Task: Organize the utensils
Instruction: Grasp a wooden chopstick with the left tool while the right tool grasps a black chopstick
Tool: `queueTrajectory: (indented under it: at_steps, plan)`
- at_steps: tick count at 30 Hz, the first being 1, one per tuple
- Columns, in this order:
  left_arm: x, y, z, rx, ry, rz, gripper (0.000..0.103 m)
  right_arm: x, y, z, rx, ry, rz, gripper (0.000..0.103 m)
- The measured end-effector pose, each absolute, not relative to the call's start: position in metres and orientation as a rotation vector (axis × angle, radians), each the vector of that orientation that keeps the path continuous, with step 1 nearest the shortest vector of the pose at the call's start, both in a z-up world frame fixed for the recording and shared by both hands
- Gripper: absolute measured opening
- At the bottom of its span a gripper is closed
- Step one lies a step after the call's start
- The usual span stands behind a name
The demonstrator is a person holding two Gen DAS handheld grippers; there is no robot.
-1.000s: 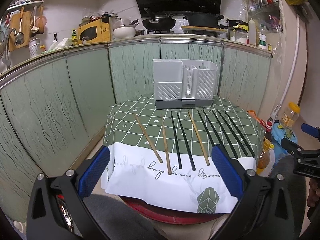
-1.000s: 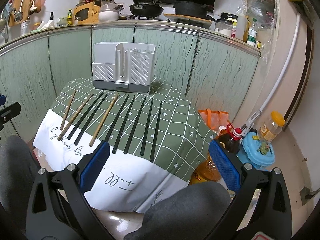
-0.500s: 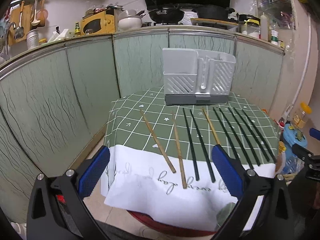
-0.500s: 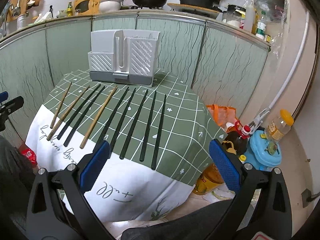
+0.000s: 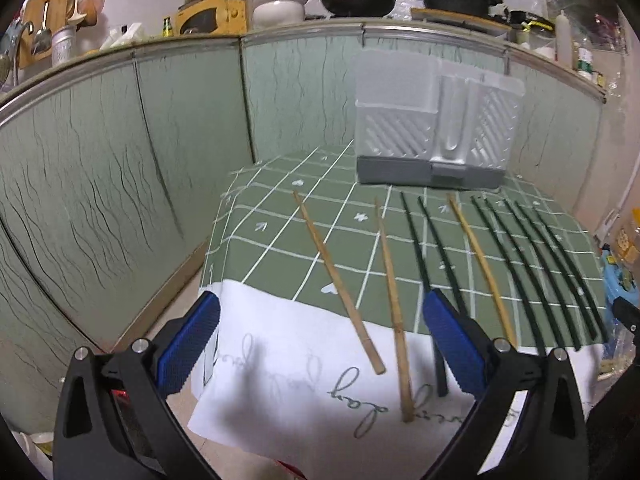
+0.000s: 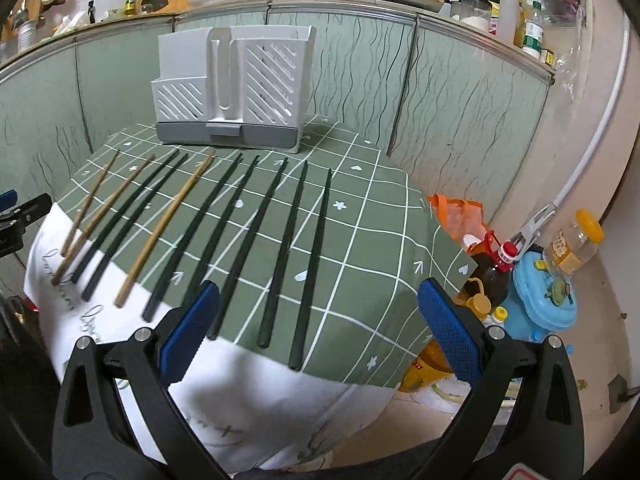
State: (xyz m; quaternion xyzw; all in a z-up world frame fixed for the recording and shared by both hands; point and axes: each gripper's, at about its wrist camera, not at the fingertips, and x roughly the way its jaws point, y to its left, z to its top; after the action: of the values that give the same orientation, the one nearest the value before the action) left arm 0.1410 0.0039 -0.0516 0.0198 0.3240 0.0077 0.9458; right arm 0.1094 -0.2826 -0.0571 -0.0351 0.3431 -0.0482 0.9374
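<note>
Several chopsticks lie side by side on a small table with a green checked cloth (image 6: pixel 360 216): three bamboo chopsticks (image 5: pixel 336 276) (image 6: pixel 166 224) and several black chopsticks (image 6: pixel 312 256) (image 5: pixel 524 264). A grey slotted utensil holder (image 5: pixel 432 136) (image 6: pixel 236 88) stands upright at the table's far edge. My left gripper (image 5: pixel 320 344) is open, hovering over the near ends of the two leftmost bamboo chopsticks. My right gripper (image 6: pixel 316 336) is open above the near ends of the rightmost black chopsticks. Neither holds anything.
Green panelled cabinets (image 5: pixel 120 168) curve behind the table, with pots and a yellow microwave (image 5: pixel 212 16) on the counter. On the floor to the right stand oil bottles (image 6: pixel 496 268), a blue container (image 6: pixel 544 300) and an orange bag (image 6: pixel 456 212).
Both grippers have moved forward and lower toward the table, so the chopsticks and holder loom larger. The left one has also shifted leftward. Both stay open.
</note>
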Motion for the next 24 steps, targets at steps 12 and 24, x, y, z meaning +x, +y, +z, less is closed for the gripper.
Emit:
queueTrajectory:
  at_steps: [12,24]
  plan:
    - [0.163,-0.008,-0.087,0.050,0.773,0.021,0.053,0.121,-0.299,-0.066,0.003,0.692,-0.112,0.095]
    - [0.172,-0.021,-0.094,0.063,0.805,0.064,0.031,0.126,-0.301,-0.074,-0.077,0.708,-0.151,0.095]
